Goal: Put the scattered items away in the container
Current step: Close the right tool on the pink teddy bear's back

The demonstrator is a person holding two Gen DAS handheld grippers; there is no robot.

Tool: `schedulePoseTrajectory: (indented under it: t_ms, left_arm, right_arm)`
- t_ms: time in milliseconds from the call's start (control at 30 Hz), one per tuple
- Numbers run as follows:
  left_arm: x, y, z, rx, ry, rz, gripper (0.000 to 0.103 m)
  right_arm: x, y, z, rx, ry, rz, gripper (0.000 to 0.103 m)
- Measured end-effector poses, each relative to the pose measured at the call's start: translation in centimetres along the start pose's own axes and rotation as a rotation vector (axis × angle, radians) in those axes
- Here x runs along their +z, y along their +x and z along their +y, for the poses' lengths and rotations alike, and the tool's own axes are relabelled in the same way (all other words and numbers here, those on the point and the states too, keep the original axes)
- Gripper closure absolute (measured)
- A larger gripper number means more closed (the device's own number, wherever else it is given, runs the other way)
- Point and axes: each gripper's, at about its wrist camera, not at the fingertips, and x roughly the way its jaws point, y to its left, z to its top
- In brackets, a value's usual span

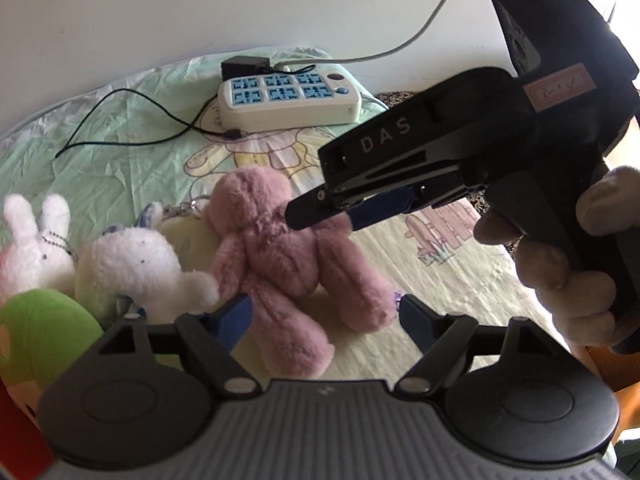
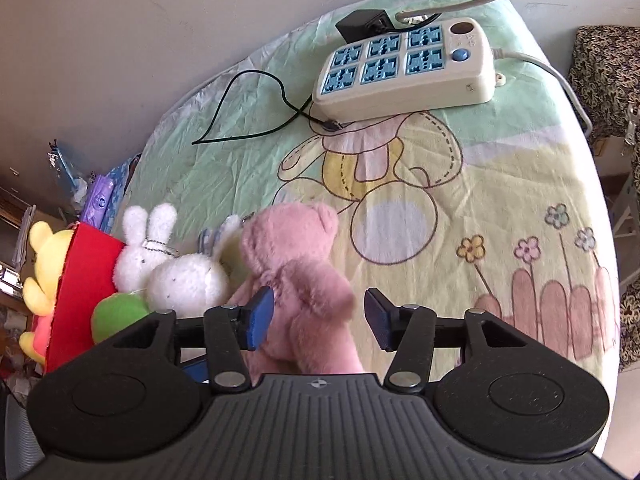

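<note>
**Soft toys still loose on the bed, red container only partly filled**

A fluffy pink plush bear lies face down at lower centre on a crinkled pastel cartoon-print sheet. The right gripper straddles it with blue ribbed pads partly apart, not visibly pinching. The left gripper stands wide open around the bear's legs, empty.

At lower left sits a red, stiff-walled container, with a yellow plush toy apparently inside. Two white fuzzy rabbit toys and a green rounded plush toy crowd its rim; whether they are inside is unclear.

Judging by this, most tidying remains. Upper centre, a hard cream power strip with blue sockets rests on the sheet.
</note>
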Motion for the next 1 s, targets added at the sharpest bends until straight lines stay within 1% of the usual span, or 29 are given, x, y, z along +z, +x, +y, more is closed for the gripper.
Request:
schedulePoseTrajectory:
  t_ms: [67,167,233,267,333,433,500,533,667,800,867,1000]
  left_arm:
    - [0.2,0.7,0.7,-0.003,-0.031,0.021,0.021]
    - [0.4,1.5,1.2,-0.014,-0.062,0.039,0.021]
    - [0.6,1.8,1.1,-0.009,-0.057,0.038,0.021]
    - [0.6,1.9,1.1,-0.006,-0.053,0.038,0.018]
    - [0.8,2.1,1.1,-0.006,-0.049,0.040,0.018]
    - [0.8,2.1,1.1,-0.021,-0.044,0.045,0.017]
    - [0.8,2.0,1.1,-0.026,-0.045,0.048,0.017]
    - [0.7,1.9,1.0,-0.034,-0.044,0.050,0.017]
    - [0.3,1.3,0.4,-0.110,-0.041,0.072,0.018]
    - [-0.6,0.6,-0.5,-0.188,-0.033,0.105,0.019]
    - [-1.0,0.5,-0.8,-0.204,-0.020,0.109,0.020]
    - [-0.9,0.8,-0.7,-0.214,0.009,0.102,0.020]
  right_arm:
    - [0.4,0.9,-0.1,0.031,0.007,0.024,0.049]
    - [0.6,2.2,-0.3,0.055,0.020,0.052,0.048]
    - [0.7,2.8,-0.5,0.090,0.046,0.066,0.049]
    - [0.7,3.1,-0.6,0.099,0.056,0.068,0.049]
    - [0.7,3.6,-0.9,0.120,0.079,0.076,0.050]
    - [0.7,3.7,-1.2,0.145,0.105,0.082,0.057]
    - [0.4,3.2,-1.7,0.167,0.142,0.082,0.063]
    - [0.2,2.8,-1.8,0.175,0.155,0.081,0.064]
    - [-1.4,0.8,-1.2,0.130,0.136,0.068,0.066]
    - [-3.5,-1.1,-1.7,0.093,0.170,0.070,0.066]
    - [-4.6,-1.7,-1.8,0.074,0.188,0.069,0.066]
    - [-5.6,-2.2,-1.3,0.046,0.159,0.052,0.060]
